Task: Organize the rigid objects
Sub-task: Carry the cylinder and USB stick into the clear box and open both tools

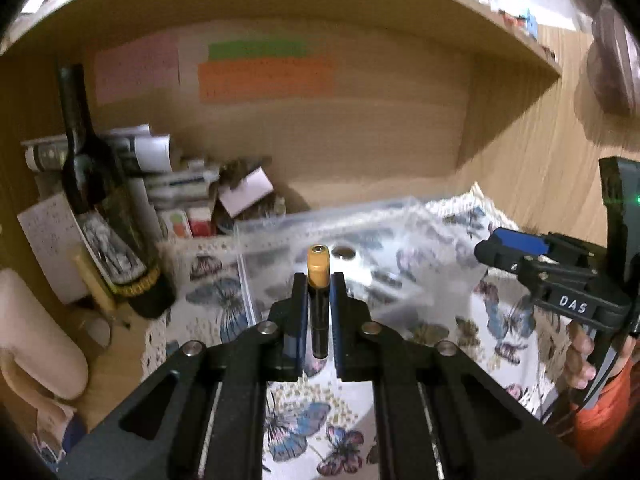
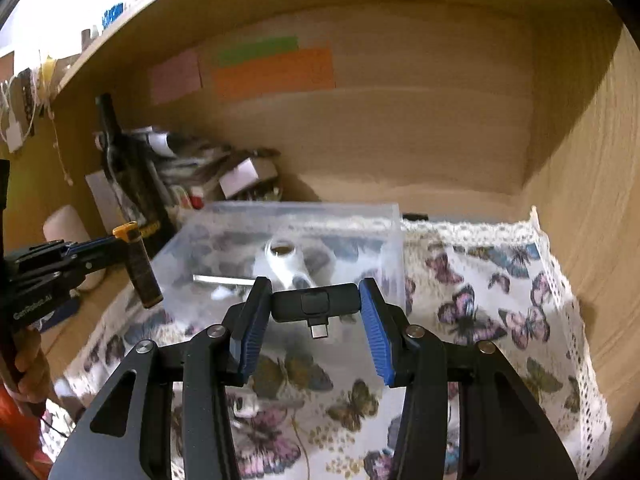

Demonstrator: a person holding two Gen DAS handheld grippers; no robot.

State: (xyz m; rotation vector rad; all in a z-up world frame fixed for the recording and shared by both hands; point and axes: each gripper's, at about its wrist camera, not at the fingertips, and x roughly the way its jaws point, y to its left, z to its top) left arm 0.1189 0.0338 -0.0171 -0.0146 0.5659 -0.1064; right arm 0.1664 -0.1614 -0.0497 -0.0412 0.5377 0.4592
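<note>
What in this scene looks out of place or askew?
The dark wine bottle at the shelf's left leans instead of standing upright, against a messy heap of papers and boxes. Otherwise nothing stands out: the clear plastic box sits flat on the butterfly cloth.

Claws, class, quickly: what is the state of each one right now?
Left claw: closed on a black battery with an orange cap.
Right claw: closed on a black USB-C adapter, held by its two ends.
</note>
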